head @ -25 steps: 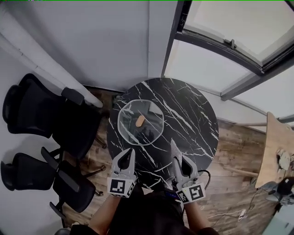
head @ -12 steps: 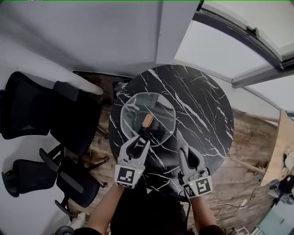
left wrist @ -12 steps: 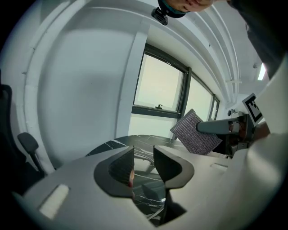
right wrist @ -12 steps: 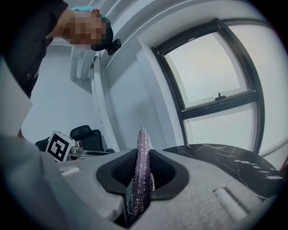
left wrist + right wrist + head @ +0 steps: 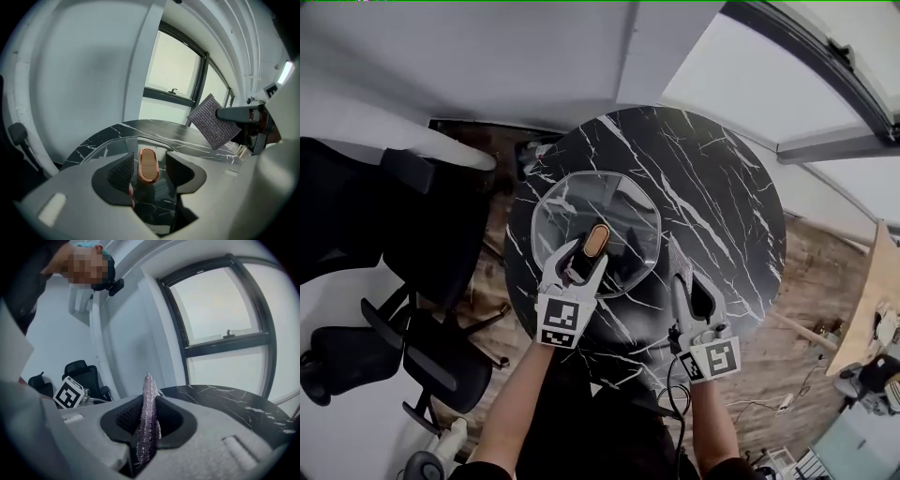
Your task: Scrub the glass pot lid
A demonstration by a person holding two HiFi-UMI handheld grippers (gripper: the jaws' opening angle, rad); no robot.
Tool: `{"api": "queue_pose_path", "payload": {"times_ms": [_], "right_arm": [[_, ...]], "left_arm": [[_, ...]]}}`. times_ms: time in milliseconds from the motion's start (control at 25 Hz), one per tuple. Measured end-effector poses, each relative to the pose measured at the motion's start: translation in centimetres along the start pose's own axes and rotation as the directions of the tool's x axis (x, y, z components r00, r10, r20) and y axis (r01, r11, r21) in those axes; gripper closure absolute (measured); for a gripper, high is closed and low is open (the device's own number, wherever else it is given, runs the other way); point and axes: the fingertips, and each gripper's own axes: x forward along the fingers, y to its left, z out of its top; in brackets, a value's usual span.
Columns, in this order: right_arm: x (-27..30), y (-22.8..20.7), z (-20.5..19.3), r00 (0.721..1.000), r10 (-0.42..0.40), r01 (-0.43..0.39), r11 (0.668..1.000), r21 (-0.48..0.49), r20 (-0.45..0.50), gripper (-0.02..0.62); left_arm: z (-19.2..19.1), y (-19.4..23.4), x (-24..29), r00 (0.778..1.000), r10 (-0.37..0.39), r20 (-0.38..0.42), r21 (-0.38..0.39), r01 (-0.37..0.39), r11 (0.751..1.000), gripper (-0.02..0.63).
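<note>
The glass pot lid lies flat on the round black marble table, with its copper-coloured handle on top. My left gripper is low over the lid's near side. Its jaws have just been opening and stand open on either side of the handle, the pads clear of it. My right gripper hovers to the right of the lid, shut on a grey scrub pad that stands on edge between its jaws. From the left gripper view the scrub pad hangs above the table.
Black office chairs stand left of the table, close to its rim. A large window runs behind the table at the upper right. Wooden floor shows to the right, with a cable below my right gripper.
Both grippers have come down and forward to the lid. The left jaws went from shut to open and now straddle the handle. The right gripper kept hold of the pad.
</note>
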Motion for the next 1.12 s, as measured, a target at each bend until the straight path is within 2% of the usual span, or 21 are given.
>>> {"api": "queue_pose_path", "payload": {"times_ms": [80, 200, 280, 360, 440, 520, 720, 880, 1120], "right_arm": [[0.9, -0.5, -0.4, 1.0, -0.001, 0.001, 0.999, -0.033, -0.015, 0.515], [2.7, -1.1, -1.0, 0.999, 0.013, -0.015, 0.997, -0.069, -0.038, 0.515], [4.1, -1.3, -1.1, 0.998, 0.027, -0.032, 0.996, -0.086, -0.05, 0.515], [5.7, -1.2, -1.0, 0.997, 0.051, -0.058, 0.99, -0.128, -0.062, 0.515], [7.6, -1.0, -1.5, 0.992, 0.079, -0.096, 0.977, -0.192, -0.097, 0.515], [9.6, -0.9, -3.0, 0.983, 0.097, -0.135, 0.955, -0.264, -0.154, 0.515], [13.3, -0.2, -5.6, 0.956, 0.134, -0.238, 0.872, -0.428, -0.259, 0.517], [15.1, 0.0, -7.2, 0.935, 0.142, -0.293, 0.826, -0.482, -0.325, 0.517], [15.9, 1.5, -10.9, 0.874, 0.131, -0.393, 0.758, -0.52, -0.468, 0.52]], "left_arm": [[0.1, 0.5, 0.8, 1.0, 0.003, -0.009, -0.012, -0.003, 1.0, 0.404], [-0.8, 0.7, 2.1, 0.997, -0.022, -0.069, -0.035, 0.019, 0.999, 0.404], [-1.4, 0.5, 2.7, 0.993, -0.055, -0.102, -0.082, 0.046, 0.996, 0.397], [-1.4, 0.1, 2.8, 0.991, -0.08, -0.109, -0.126, 0.066, 0.99, 0.425], [-1.5, 0.0, 2.8, 0.991, -0.08, -0.109, -0.13, 0.066, 0.989, 0.436], [-1.6, 0.1, 2.8, 0.993, -0.073, -0.098, -0.129, 0.06, 0.99, 0.437], [-1.4, -0.1, 2.7, 0.993, -0.081, -0.085, -0.133, 0.07, 0.989, 0.44], [-1.4, 0.1, 2.8, 0.992, -0.096, -0.085, -0.111, 0.087, 0.99, 0.442], [-1.5, -0.1, 2.9, 0.986, -0.141, -0.087, -0.145, 0.128, 0.981, 0.442]]}}
